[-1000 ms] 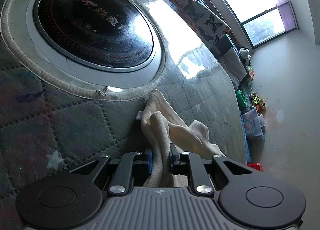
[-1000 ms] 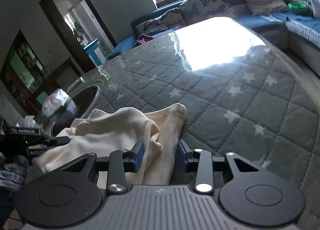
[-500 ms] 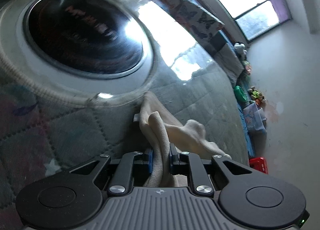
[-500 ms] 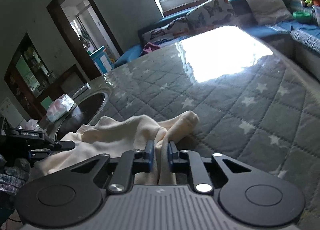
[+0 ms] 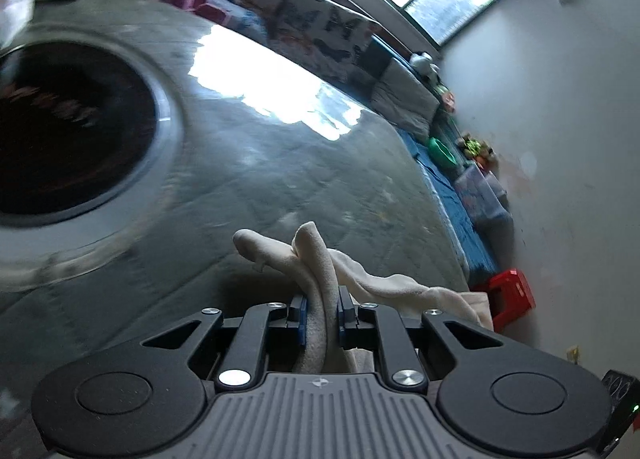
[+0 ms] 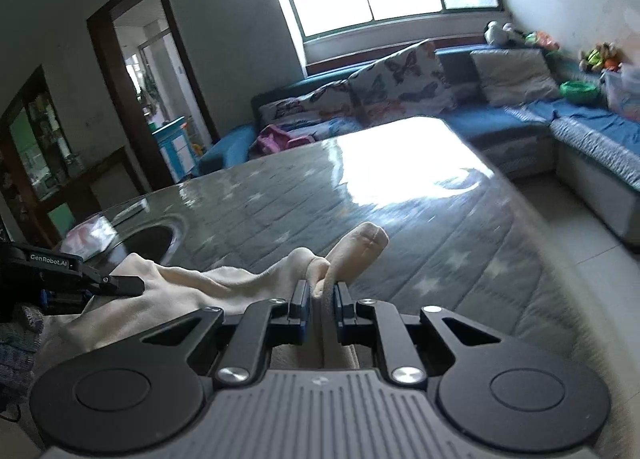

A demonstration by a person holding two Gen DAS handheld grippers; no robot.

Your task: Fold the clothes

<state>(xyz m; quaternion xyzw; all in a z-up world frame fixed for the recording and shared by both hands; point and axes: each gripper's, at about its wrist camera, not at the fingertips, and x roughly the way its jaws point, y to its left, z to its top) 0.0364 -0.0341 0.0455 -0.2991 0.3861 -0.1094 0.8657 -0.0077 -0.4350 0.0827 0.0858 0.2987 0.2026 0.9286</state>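
Right wrist view shows a cream, soft fleece garment (image 6: pixel 168 291) pinched between the two black fingers of the right gripper (image 6: pixel 323 309), whose jaws have just been closing and now press a bunched fold of the cloth. One rounded cuff-like end sticks up just ahead of the fingertips. From this grip the cloth runs away to the left, sagging in between, to the left gripper (image 6: pixel 116 283), which shows at the left edge of the view. Left wrist view shows that gripper (image 5: pixel 322 315) also clamped on a thick roll of the same cloth, with the rest trailing off to its right. So the garment's long axis lies from one gripper to the other, each holding one end. Beneath and ahead of both lies a grey quilted, star-patterned bench cover (image 6: pixel 460 259), with a round black inset hob (image 5: pixel 68 139) ahead-left of the left gripper. Beyond stands a blue corner sofa (image 6: pixel 580 127).
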